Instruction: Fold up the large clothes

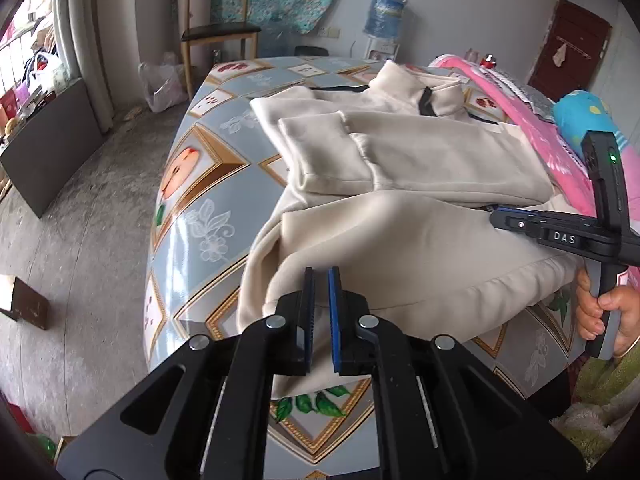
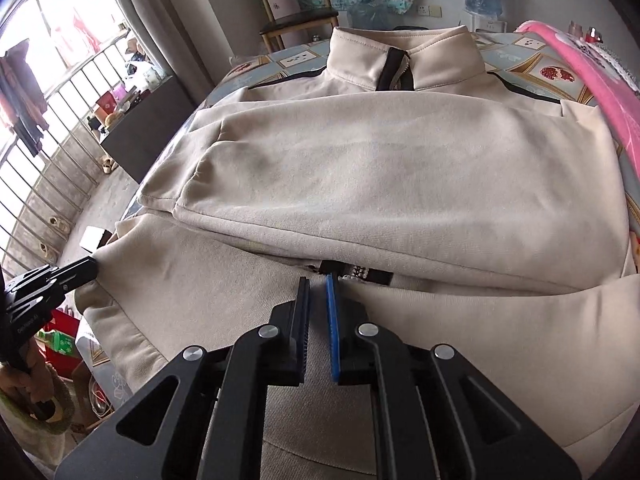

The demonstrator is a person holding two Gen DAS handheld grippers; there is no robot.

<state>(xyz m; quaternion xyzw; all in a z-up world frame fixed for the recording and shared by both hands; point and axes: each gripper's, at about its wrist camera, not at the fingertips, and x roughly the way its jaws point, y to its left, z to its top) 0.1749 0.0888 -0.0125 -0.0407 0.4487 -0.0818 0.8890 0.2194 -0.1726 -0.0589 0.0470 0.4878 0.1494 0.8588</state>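
A cream zip jacket (image 1: 420, 152) lies collar-away on a table with a patterned cloth (image 1: 192, 200). Both sleeves are folded across its chest. My left gripper (image 1: 322, 274) sits at the jacket's lower left edge, its jaws nearly together with cream cloth in the narrow gap. In the right wrist view the left gripper (image 2: 90, 270) pinches that edge of the jacket (image 2: 380, 168) into a point. My right gripper (image 2: 318, 280) is shut on the cloth at the zip, just below the folded sleeve. From the left, the right gripper (image 1: 494, 212) lies flat against the jacket, held by a hand (image 1: 600, 312).
A pink blanket (image 1: 520, 108) and a blue cushion (image 1: 580, 116) lie along the table's right side. A wooden chair (image 1: 216, 32) and a water dispenser (image 1: 386, 12) stand behind the table. On the bare floor to the left, a dark board (image 1: 52, 144) leans under a window.
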